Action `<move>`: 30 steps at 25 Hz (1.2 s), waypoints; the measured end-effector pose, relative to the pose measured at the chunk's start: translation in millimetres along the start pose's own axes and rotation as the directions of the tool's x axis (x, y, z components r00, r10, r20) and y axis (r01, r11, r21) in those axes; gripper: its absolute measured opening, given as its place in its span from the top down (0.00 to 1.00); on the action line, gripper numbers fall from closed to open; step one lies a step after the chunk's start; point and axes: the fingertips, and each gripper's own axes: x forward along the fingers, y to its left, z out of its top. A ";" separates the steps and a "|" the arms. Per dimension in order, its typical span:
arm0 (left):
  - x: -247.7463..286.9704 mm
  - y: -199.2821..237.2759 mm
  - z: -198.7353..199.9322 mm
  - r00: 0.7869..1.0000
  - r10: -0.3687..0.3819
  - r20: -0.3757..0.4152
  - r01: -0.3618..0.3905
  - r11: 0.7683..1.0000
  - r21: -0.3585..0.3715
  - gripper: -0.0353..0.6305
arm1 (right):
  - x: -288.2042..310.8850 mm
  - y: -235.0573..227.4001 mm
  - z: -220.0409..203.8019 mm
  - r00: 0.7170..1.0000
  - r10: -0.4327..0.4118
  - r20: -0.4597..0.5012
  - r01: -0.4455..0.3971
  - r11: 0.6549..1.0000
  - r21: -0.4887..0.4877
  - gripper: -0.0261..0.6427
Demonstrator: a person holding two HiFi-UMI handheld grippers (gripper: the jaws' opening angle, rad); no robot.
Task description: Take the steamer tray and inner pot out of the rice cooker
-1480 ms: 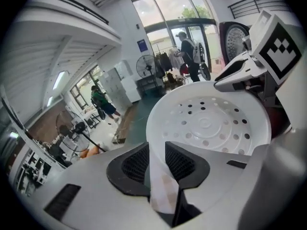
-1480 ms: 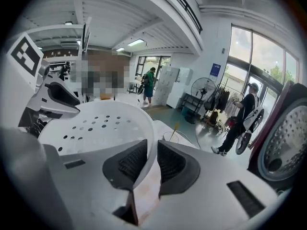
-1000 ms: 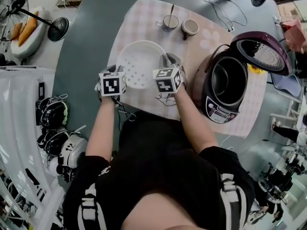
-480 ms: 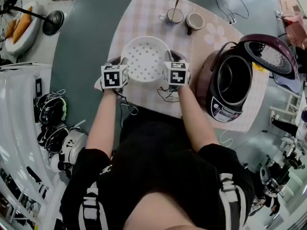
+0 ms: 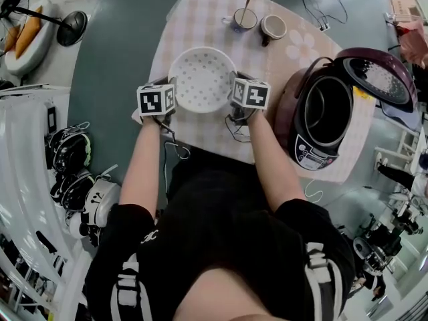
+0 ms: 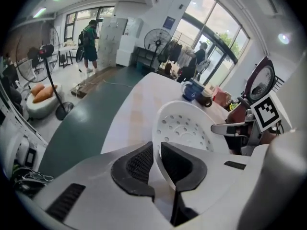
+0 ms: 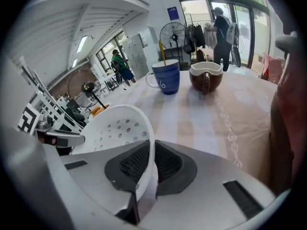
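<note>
Grips round white perforated plastic steamer tray (image 5: 202,79) by opposite rims with left hand-held gripper (image 6: 156,152) and right hand-held gripper (image 7: 149,159), jaws just closed further, over pink checked table (image 5: 200,19). Could tip or clatter if released unevenly

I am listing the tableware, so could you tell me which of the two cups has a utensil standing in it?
The blue mug, with a utensil handle sticking up from it; the brown cup beside it, nearer the rice cooker, shows none.
</note>
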 end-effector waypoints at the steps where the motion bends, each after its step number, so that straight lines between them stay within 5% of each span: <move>1: -0.2 0.0 1.0 1.000 -0.011 0.005 0.011 1.000 -0.017 0.87 | 0.3 0.2 0.1 1.000 0.012 -0.005 -0.012 1.000 0.015 0.92; 5: 1.3 0.5 0.0 1.000 -0.026 0.004 0.026 0.997 -0.077 0.87 | 2.8 1.4 -2.3 0.998 0.019 -0.061 -0.020 0.999 -0.025 0.92; 8: 0.4 6.4 0.1 0.999 0.041 0.002 -0.041 0.998 -0.054 0.80 | 2.2 3.4 1.0 0.998 -0.016 -0.063 0.009 0.993 -0.115 0.91; 13: -19.3 5.1 9.0 0.983 0.172 0.071 -0.181 0.973 0.141 0.69 | -19.9 13.8 26.8 0.992 -0.004 0.129 0.027 0.984 -0.177 0.87; 17: -57.5 -10.7 38.5 0.953 0.188 0.239 -0.237 0.951 0.197 0.68 | -55.9 28.6 58.4 0.958 0.020 0.286 0.034 0.982 -0.185 0.86; 22: -130.6 -63.1 89.2 0.852 0.097 0.515 -0.245 0.942 0.228 0.75 | -142.9 61.1 108.5 0.838 0.102 0.535 0.004 0.981 -0.193 0.86; 27: -196.4 -131.6 130.5 0.745 -0.027 0.667 -0.242 0.920 0.308 0.83 | -249.6 78.5 152.2 0.655 0.168 0.737 0.018 0.971 -0.237 0.86; 30: -231.1 -175.1 145.0 0.684 -0.094 0.723 -0.242 0.906 0.347 0.88 | -311.3 70.6 163.1 0.547 0.139 0.826 0.084 0.972 -0.219 0.91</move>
